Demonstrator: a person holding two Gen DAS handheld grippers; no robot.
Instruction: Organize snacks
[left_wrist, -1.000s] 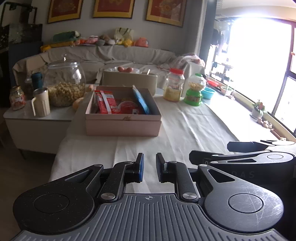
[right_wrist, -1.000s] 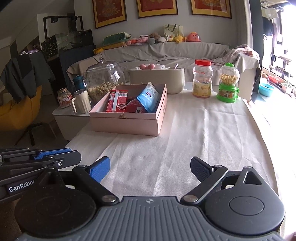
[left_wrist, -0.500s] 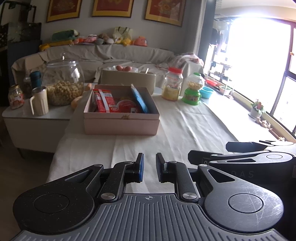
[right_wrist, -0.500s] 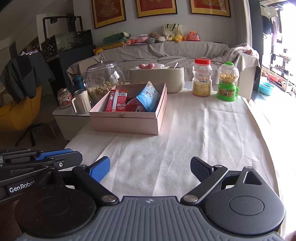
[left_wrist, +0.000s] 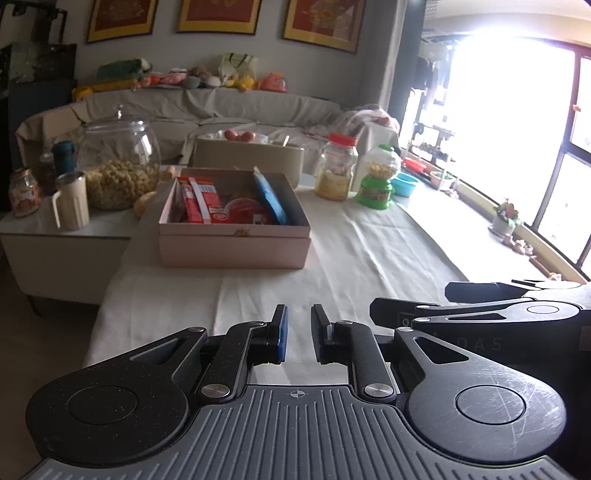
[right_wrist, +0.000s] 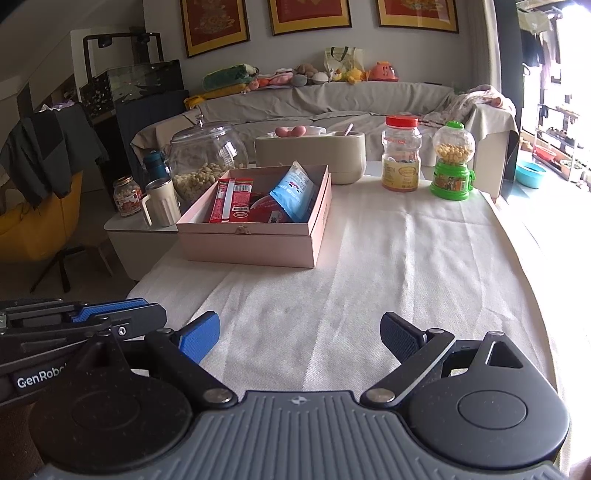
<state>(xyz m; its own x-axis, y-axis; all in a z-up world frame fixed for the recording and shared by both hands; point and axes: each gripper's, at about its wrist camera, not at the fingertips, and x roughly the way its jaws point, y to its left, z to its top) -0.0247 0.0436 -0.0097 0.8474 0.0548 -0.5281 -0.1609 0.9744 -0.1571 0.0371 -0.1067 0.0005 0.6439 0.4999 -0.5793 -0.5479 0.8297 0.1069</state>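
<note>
Currently the pink box (right_wrist: 255, 236) of snacks (right_wrist: 258, 203) sits on the table (right_wrist: 388, 266), well ahead of both grippers, left of centre. Left gripper (left_wrist: 297, 332) nearer, fingers nearly together, empty; right gripper (right_wrist: 299, 338) fingers wide apart, empty. Right view alone shows the blue packet's (right_wrist: 295, 194) face; left shows it edge-on.

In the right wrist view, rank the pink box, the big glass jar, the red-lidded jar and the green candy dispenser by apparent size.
1. pink box
2. big glass jar
3. and 4. red-lidded jar and green candy dispenser: too alike to rank.
The box also stands nearest the camera.
</note>
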